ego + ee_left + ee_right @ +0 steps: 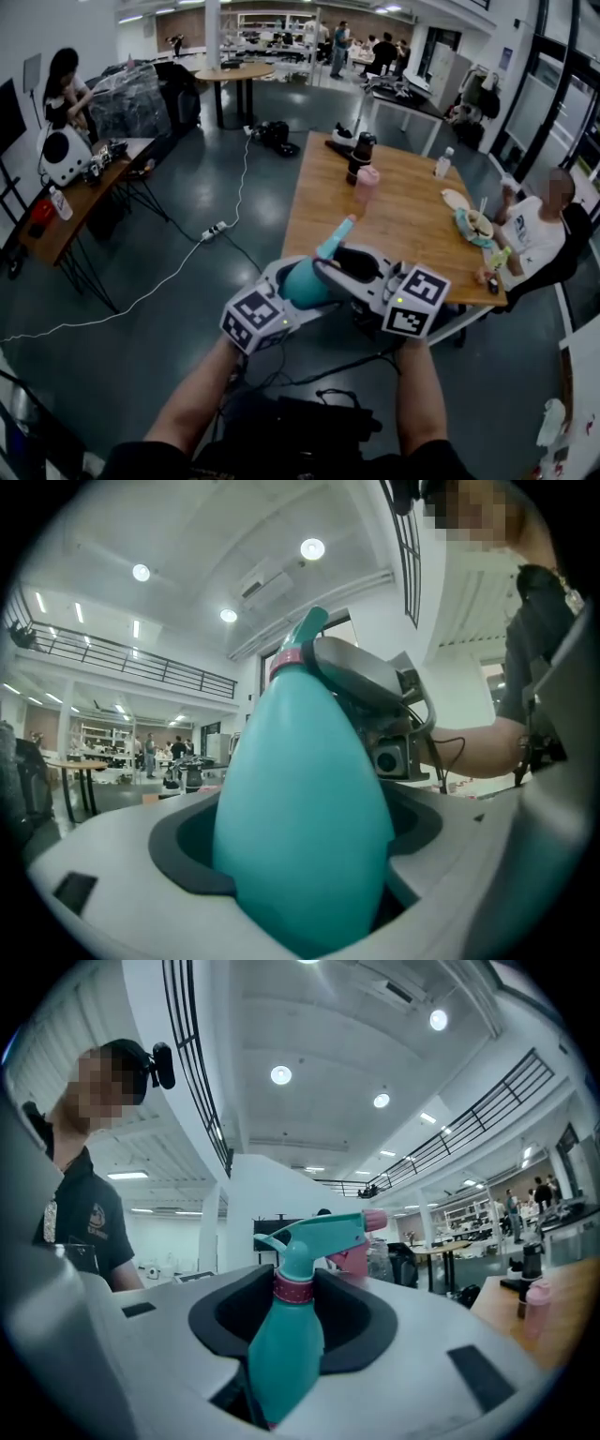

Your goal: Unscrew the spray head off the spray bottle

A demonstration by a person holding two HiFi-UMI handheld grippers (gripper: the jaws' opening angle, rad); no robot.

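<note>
A teal spray bottle (302, 281) is held in the air between both grippers, in front of my chest. My left gripper (284, 292) is shut on its fat body (305, 827), which fills the gap between the dark pads. My right gripper (342, 267) comes from the other side and is shut on the bottle's narrow upper part, just under the pink collar (293, 1288). The teal spray head (319, 1232) with its pink nozzle (375, 1220) sticks out past the right jaws and sits on the collar. In the left gripper view, the right gripper (375, 705) wraps the neck.
Ahead stands a wooden table (403, 225) with a pink bottle (366, 185) and a dark flask (360, 155). A person (534, 239) sits at its right end. A white cable (187, 258) runs across the floor, and a desk (75, 211) stands at the left.
</note>
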